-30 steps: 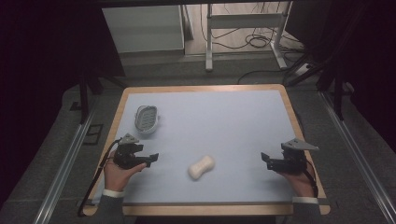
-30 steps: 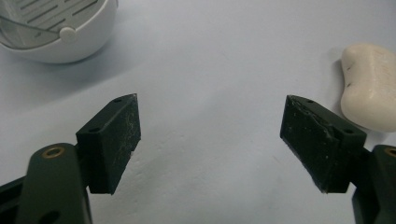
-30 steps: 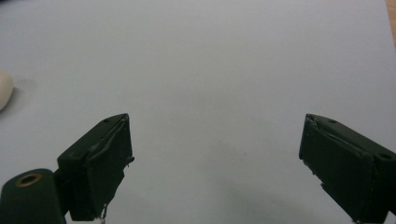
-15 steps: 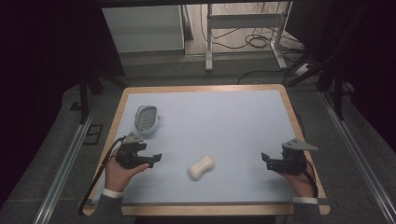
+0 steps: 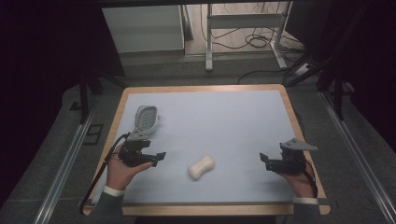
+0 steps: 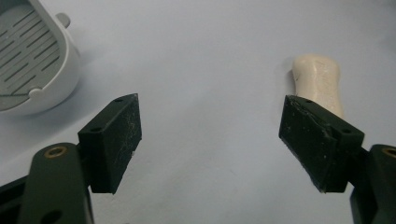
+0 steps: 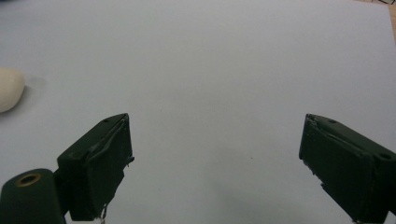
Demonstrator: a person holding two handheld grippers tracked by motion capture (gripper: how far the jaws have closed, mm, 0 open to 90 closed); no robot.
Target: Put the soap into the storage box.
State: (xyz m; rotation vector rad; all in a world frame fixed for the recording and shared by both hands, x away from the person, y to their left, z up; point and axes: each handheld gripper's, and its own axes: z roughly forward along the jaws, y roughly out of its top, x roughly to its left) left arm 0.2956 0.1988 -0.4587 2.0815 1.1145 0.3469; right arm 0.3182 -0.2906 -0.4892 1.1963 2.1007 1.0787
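Note:
A cream, waisted bar of soap [image 5: 201, 167] lies on the pale blue mat near the table's front middle. Its end also peeks in at the left edge of the right gripper view as the soap [image 7: 9, 88]. A grey slotted soap dish [image 5: 146, 116] sits at the mat's left. My left gripper [image 5: 158, 157] is held open just in front of the dish, left of the soap; in its own view the soap [image 6: 317, 81] lies beyond the right jaw and the dish [image 6: 30, 58] at upper left. My right gripper [image 5: 264, 161] hovers open at the front right, nothing between its jaws.
The mat [image 5: 224, 121] covers a wooden-edged table [image 5: 201, 87]. Beyond the table's far edge are a white cabinet [image 5: 142, 28], a metal frame [image 5: 245, 23] and cables on the floor. Rails run along both sides.
The left gripper has shifted slightly forward and right, towards the soap. The right gripper and the objects have stayed put.

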